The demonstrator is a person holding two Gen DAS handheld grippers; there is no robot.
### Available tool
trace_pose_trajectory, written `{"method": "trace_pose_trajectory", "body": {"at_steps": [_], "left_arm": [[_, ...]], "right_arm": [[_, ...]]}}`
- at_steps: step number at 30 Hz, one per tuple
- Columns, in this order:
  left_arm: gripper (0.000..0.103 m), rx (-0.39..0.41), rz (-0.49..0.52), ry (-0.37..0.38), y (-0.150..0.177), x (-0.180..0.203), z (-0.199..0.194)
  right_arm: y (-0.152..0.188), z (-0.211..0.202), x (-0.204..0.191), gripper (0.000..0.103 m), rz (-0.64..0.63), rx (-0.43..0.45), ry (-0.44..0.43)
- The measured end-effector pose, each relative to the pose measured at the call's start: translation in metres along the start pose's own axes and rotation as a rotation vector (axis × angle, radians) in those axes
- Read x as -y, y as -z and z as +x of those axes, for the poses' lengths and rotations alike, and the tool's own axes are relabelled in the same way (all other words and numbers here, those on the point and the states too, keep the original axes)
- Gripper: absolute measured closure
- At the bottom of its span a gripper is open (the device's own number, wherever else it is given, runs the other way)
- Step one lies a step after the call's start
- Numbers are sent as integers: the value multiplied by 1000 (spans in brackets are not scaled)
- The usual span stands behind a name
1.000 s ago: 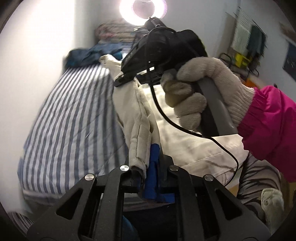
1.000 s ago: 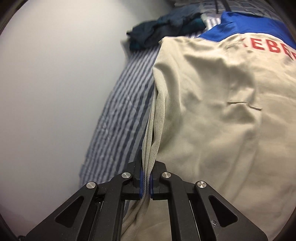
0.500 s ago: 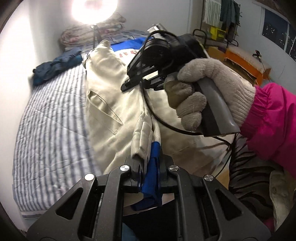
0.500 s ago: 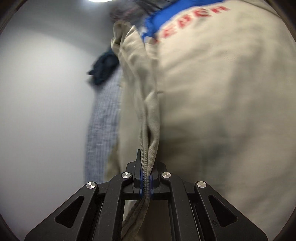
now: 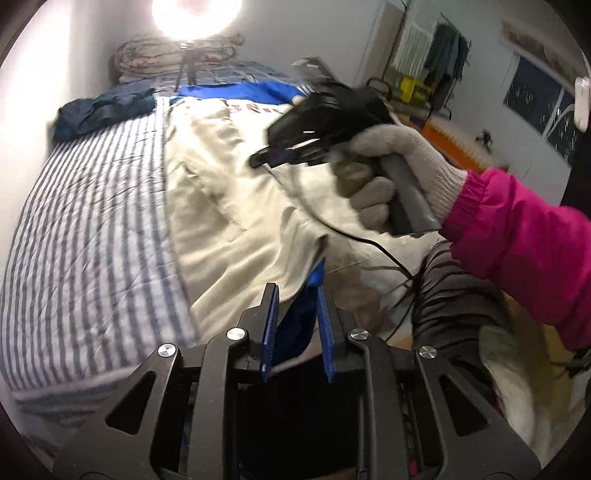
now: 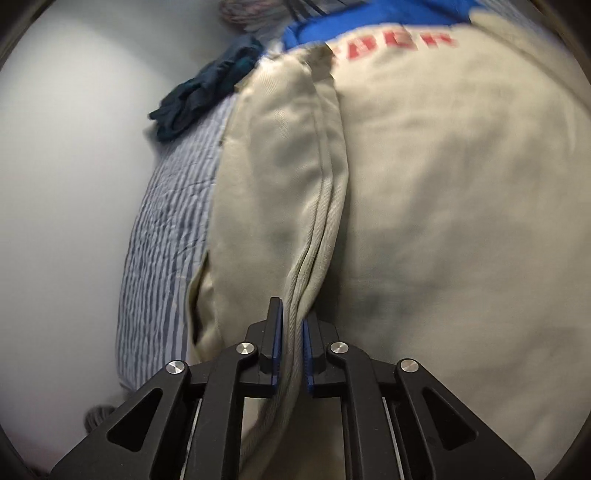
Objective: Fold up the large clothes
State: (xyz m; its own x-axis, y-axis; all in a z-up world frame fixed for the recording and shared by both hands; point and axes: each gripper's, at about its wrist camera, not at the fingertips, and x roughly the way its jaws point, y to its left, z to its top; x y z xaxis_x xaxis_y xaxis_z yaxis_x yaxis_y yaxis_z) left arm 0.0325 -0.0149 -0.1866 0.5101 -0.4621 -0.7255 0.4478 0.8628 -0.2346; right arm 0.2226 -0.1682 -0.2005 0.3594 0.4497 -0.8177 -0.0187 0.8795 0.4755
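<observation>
Both grippers ease off: left gripper (image 5: 295, 314) now gapes, blue hem loose between its jaws; right gripper (image 6: 290, 343) part-open, its seam slack. Jacket (image 6: 424, 221) lies doubled on the striped bed (image 5: 92, 221). Side fold looks done.

The garment (image 5: 236, 206) lies on the bed (image 5: 92, 221), filling the centre of the left wrist frame, with bare bedding to its left. A crumpled heap of clothes (image 5: 99, 112) sits on the bed at upper left, beside the garment's far end. A lamp (image 5: 197, 16) stands at top centre, behind a rolled quilt (image 5: 147, 59). A clothes rack (image 5: 428, 51) occupies the upper right.
</observation>
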Motion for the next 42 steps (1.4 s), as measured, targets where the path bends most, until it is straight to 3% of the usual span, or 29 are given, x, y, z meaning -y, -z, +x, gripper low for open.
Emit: {"method": "trace_pose_trajectory", "body": {"at_steps": [4, 8, 13, 16, 18, 26, 28, 30, 33, 37, 42], "left_arm": [[83, 55, -110, -12, 2, -36, -18], [83, 62, -178, -27, -7, -62, -3], [83, -9, -50, 15, -15, -45, 46], [83, -127, 21, 25, 2, -35, 78], [83, -99, 65, 9, 10, -35, 80], [83, -96, 52, 9, 12, -39, 80], [83, -94, 45, 14, 11, -40, 80], [83, -92, 39, 20, 11, -41, 82], [84, -84, 48, 16, 13, -39, 80], [83, -85, 57, 10, 14, -35, 76], [83, -40, 71, -22, 8, -30, 52]], "right_arm": [[-8, -34, -11, 94, -97, 79, 30], [-28, -48, -25, 94, -171, 151, 36], [-62, -38, -43, 94, -260, 236, 56], [-87, -16, -48, 94, -262, 231, 63], [-101, -3, -50, 94, -269, 225, 61], [-151, 58, -57, 94, -299, 203, 101], [-161, 72, -50, 94, -286, 191, 130], [-170, 91, -32, 94, -244, 163, 215], [-171, 120, -7, 95, -187, 87, 229], [-167, 120, -18, 95, -236, 107, 279], [-158, 72, -29, 95, -196, 171, 213]]}}
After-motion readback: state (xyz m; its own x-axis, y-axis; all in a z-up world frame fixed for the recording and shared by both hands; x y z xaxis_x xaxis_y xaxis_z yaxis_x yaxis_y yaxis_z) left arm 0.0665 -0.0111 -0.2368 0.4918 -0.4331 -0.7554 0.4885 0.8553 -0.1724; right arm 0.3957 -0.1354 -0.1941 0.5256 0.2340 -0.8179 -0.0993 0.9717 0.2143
